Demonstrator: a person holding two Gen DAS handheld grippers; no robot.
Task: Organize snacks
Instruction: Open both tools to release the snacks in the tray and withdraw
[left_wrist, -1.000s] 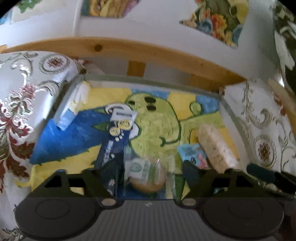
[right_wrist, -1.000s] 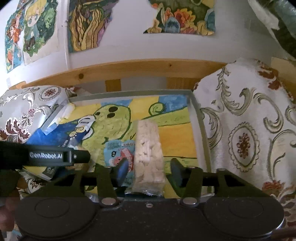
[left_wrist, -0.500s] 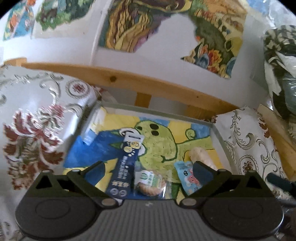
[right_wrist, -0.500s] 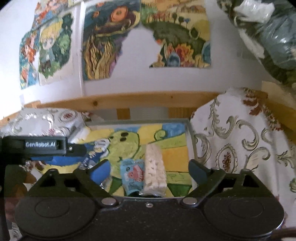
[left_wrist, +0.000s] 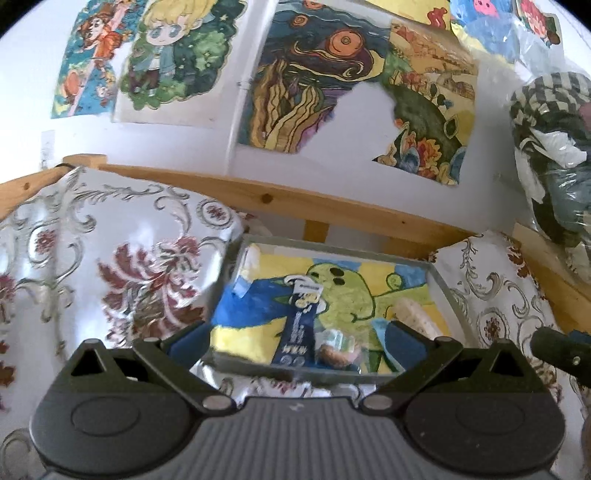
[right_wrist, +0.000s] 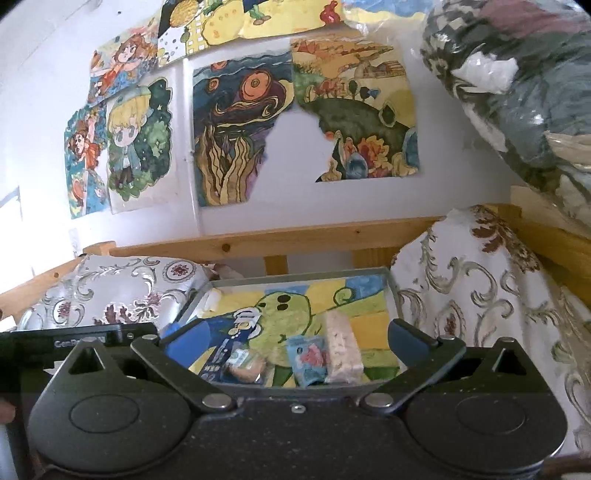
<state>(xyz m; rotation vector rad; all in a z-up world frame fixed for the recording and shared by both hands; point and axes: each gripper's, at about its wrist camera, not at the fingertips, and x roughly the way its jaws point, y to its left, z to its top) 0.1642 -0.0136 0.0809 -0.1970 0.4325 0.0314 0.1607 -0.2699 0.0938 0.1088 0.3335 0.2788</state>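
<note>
A shallow clear tray (left_wrist: 441, 280) (right_wrist: 394, 291) with a painted green-creature lining holds the snacks. In it lie a dark blue stick pack (left_wrist: 299, 330) (right_wrist: 225, 349), a round cookie in a clear wrap (left_wrist: 338, 349) (right_wrist: 245, 363), a light blue packet (right_wrist: 308, 356) and a long pale rice-cracker pack (right_wrist: 341, 347) (left_wrist: 412, 314). My left gripper (left_wrist: 295, 339) is open and empty, held back above the tray's near edge. My right gripper (right_wrist: 291, 339) is open and empty, also back from the tray.
Patterned white cloth mounds (left_wrist: 110, 266) (right_wrist: 480, 302) flank the tray on both sides. A wooden rail (right_wrist: 295, 238) and a wall with paintings stand behind. A bagged bundle (right_wrist: 517, 74) hangs at the upper right. The left gripper's body (right_wrist: 74, 339) shows at the left.
Both grippers have opened wide, let go of the cookie and the rice-cracker pack, and pulled back and up from the tray. The snacks stay in the tray.
</note>
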